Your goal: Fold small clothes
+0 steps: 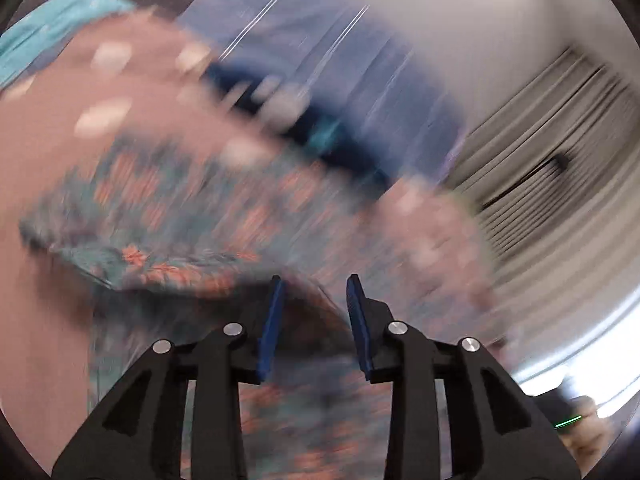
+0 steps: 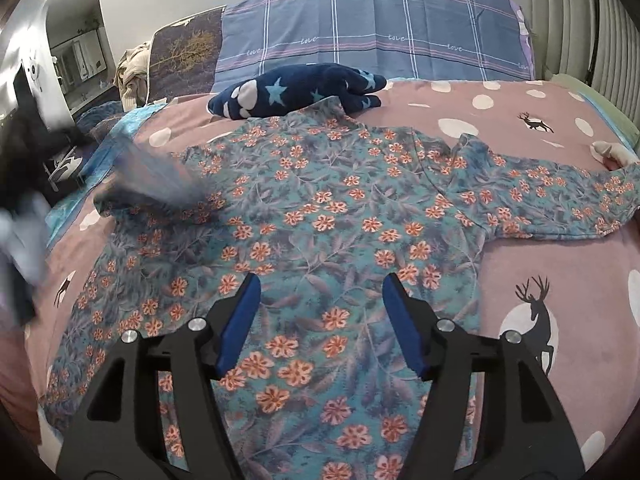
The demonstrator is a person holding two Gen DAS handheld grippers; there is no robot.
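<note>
Both grippers were spread, gripping nothing: right gripper [image 2: 318,320] over the shirt [image 2: 320,216] hem, left gripper [image 1: 314,326] badly blurred near its left sleeve [image 2: 160,184]. Shirt lay flat on the bedspread [image 2: 560,264], below the star plush [image 2: 296,90]. Looked like sleeve-fold stage; next, pinch the right sleeve [image 2: 552,196] and lay it across the body.

Floral shirt [image 2: 320,216] spread flat on the bed [image 2: 560,280]

The right claw [image 2: 320,300] hovers over its lower half, jaws apart (nothing between them); a starry navy garment [image 2: 296,92] lies beyond the collar.
</note>
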